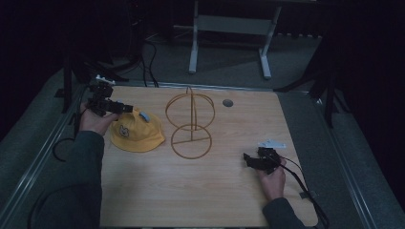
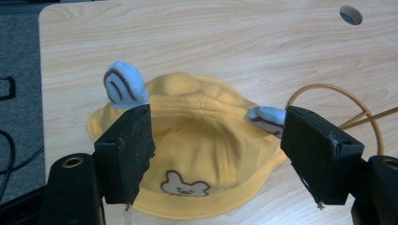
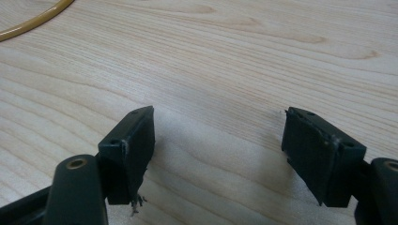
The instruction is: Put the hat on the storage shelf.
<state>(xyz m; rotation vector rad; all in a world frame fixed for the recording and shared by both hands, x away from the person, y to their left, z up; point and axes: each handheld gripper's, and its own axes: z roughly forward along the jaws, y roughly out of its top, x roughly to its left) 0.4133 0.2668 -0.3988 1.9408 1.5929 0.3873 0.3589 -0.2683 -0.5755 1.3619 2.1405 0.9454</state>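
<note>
A yellow child's hat (image 1: 137,134) with two pale blue ears and a small bear patch lies brim-down on the wooden table (image 1: 200,191), at its left. My left gripper (image 1: 128,109) hovers at the hat's far left side. In the left gripper view my left gripper (image 2: 218,119) stands open, its jaws wide on either side of the hat (image 2: 197,150), with neither pad pressing on it. A yellow wire hat stand (image 1: 191,125) rises just right of the hat. My right gripper (image 1: 247,158) rests low at the table's right, open over bare wood (image 3: 218,117).
A round cable hole (image 1: 228,102) sits near the table's far edge. Beyond the table stand white frame legs (image 1: 193,52) on grey carpet. Black cables (image 1: 62,148) trail off the left side. The stand's base ring (image 3: 33,21) lies far from my right jaws.
</note>
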